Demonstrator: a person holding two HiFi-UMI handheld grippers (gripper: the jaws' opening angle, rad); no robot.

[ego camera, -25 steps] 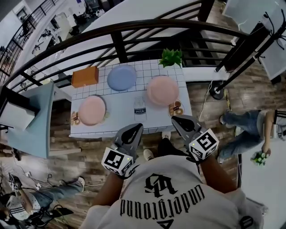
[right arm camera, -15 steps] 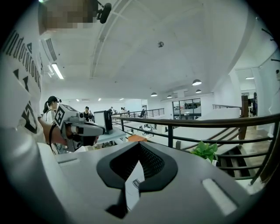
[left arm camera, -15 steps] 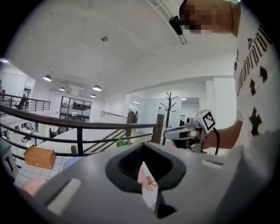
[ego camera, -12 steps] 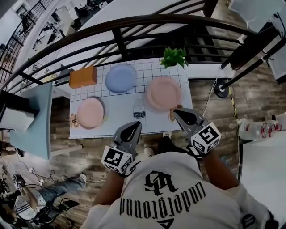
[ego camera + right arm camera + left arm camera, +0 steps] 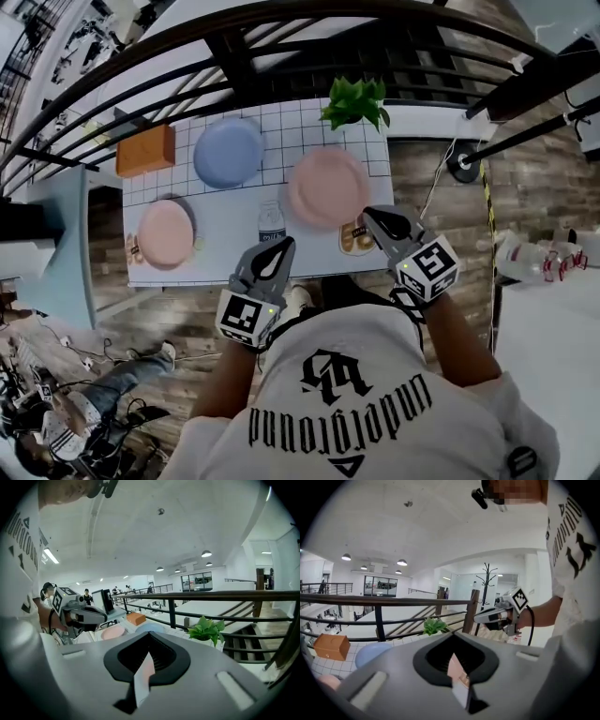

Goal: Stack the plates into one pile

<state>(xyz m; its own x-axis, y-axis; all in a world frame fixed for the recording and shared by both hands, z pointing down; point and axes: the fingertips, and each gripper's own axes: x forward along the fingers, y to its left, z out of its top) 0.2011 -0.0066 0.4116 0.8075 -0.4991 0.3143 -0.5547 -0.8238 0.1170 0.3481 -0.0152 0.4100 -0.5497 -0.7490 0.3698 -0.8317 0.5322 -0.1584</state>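
Observation:
Three plates lie apart on the white gridded table [image 5: 244, 248]: a blue plate [image 5: 230, 153] at the back, a small pink plate [image 5: 166, 233] front left, and a larger pink plate [image 5: 328, 187] on the right. My left gripper [image 5: 284, 243] is shut and empty, its tip over the table's front edge near a milk bottle [image 5: 272, 222]. The right gripper [image 5: 371, 215] is also shut and empty, just right of the larger pink plate's front rim. The left gripper view shows the blue plate [image 5: 370, 653] and the right gripper [image 5: 480, 618].
An orange box [image 5: 144, 150] stands at the back left, a potted plant [image 5: 357, 101] at the back right. Small round items [image 5: 357, 236] lie by the front right corner. A dark railing [image 5: 234, 66] runs behind the table. A pale blue side table [image 5: 56, 253] stands left.
Both grippers have moved forward and down, from in front of the table to its front edge. The table sits closer and more to the left in the head view.

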